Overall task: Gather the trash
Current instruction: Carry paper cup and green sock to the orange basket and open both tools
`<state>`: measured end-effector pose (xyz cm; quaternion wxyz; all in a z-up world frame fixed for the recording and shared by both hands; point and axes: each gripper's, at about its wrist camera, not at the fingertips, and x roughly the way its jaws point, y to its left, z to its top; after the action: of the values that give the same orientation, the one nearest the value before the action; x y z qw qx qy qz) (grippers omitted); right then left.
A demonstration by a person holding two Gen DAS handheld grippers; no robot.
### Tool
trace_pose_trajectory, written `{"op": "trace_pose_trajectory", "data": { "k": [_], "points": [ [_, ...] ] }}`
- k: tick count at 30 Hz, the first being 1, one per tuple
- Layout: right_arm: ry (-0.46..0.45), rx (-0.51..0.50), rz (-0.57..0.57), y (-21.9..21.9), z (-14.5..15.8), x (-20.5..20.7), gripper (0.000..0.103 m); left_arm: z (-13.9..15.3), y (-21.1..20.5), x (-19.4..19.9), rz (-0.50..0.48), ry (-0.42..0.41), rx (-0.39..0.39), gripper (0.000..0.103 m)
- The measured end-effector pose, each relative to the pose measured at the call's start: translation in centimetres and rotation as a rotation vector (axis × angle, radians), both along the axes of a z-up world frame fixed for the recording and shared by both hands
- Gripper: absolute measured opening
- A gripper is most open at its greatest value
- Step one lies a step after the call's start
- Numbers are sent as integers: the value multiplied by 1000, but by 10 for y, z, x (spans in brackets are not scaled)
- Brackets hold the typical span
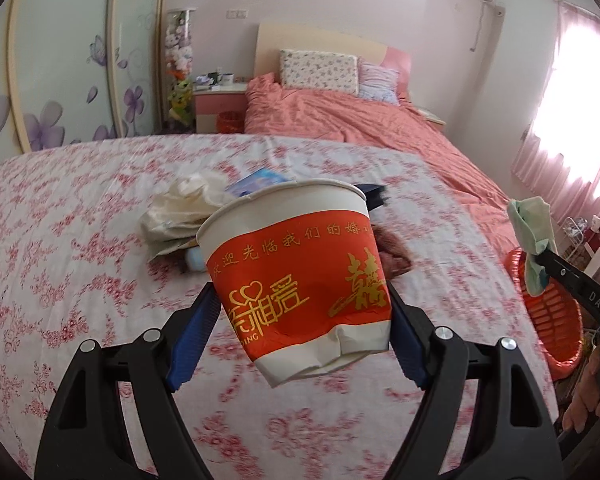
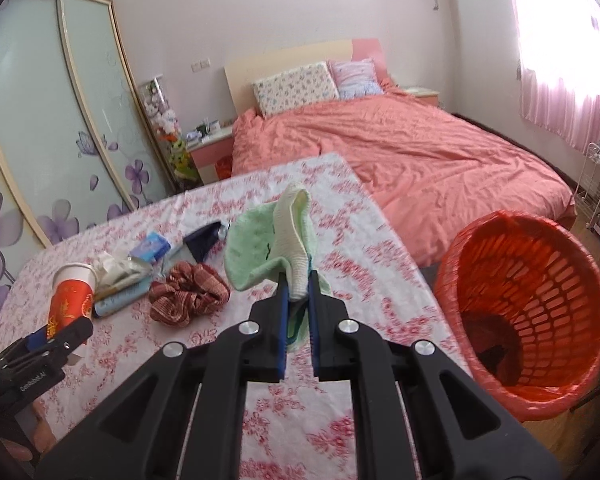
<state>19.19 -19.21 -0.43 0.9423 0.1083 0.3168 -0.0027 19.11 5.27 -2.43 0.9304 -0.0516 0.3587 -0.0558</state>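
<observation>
My left gripper is shut on a red and white paper cup, dented near its base, held tilted above the floral tablecloth. The cup also shows in the right wrist view. My right gripper is shut on a pale green cloth and holds it above the table's right part. An orange basket bin lined with a red bag stands on the floor right of the table.
On the table lie crumpled paper, a blue packet, a dark blue tube, a red checked scrunchie and a flat bottle. A bed with a pink duvet stands behind.
</observation>
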Motion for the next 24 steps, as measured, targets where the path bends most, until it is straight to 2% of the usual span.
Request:
{"op": "trace_pose_trajectory", "data": {
  "k": [10,24],
  "points": [
    [-75,-12,-120,-49,23,-36,10,17,-60,-3,-126,-41,10,78],
    [-80,37,-313,-148,14,-74,10,22,-183,-2,-387,-65,-9,78]
  ]
}}
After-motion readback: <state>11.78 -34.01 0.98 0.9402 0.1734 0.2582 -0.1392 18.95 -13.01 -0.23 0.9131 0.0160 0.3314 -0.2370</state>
